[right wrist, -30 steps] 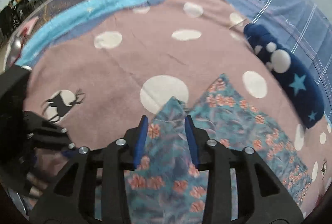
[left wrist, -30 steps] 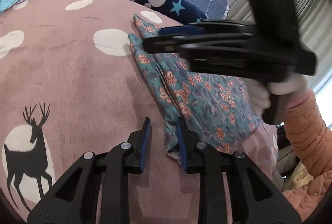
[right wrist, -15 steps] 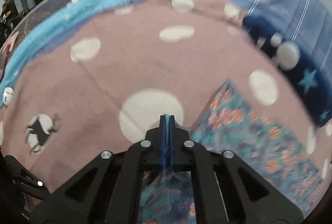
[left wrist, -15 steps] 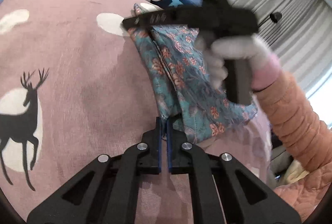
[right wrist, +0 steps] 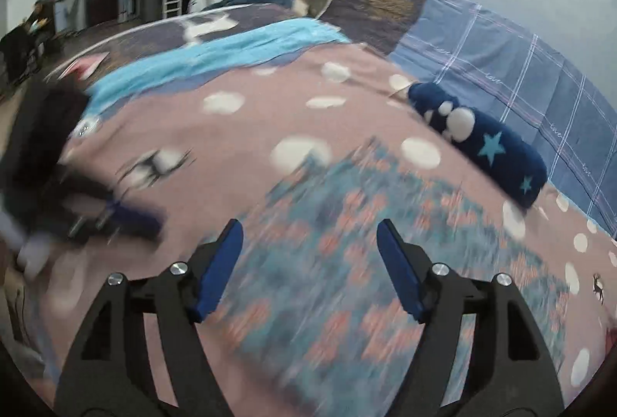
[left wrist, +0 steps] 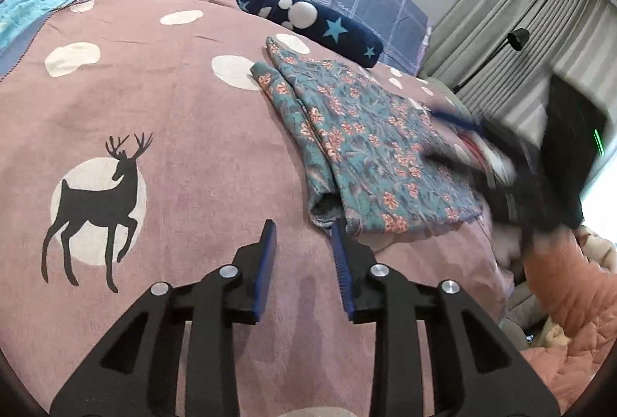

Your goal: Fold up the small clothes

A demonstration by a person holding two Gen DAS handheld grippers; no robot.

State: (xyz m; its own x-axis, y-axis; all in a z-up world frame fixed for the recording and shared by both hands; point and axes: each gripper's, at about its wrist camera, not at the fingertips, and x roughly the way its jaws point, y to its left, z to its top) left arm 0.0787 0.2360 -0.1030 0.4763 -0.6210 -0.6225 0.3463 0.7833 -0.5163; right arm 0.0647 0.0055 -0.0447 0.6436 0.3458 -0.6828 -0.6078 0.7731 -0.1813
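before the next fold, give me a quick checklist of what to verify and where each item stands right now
1. Left gripper free of cloth: ok, jaws opening, nothing between them.
2. Right gripper free of cloth: ok, jaws opening, clear of the fabric.
3. Floral garment lying folded on the pink blanket: ok.
4. Garment's edges lined up: not ok, a lower layer sticks out along the left edge.
5. Navy star roll clear of the garment: ok, apart.
6. Right wrist view sharp: not ok, blurred.

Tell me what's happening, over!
Left gripper and right gripper opening, both empty. Flowery cloth folded on pink blanket. Nothing in the way.
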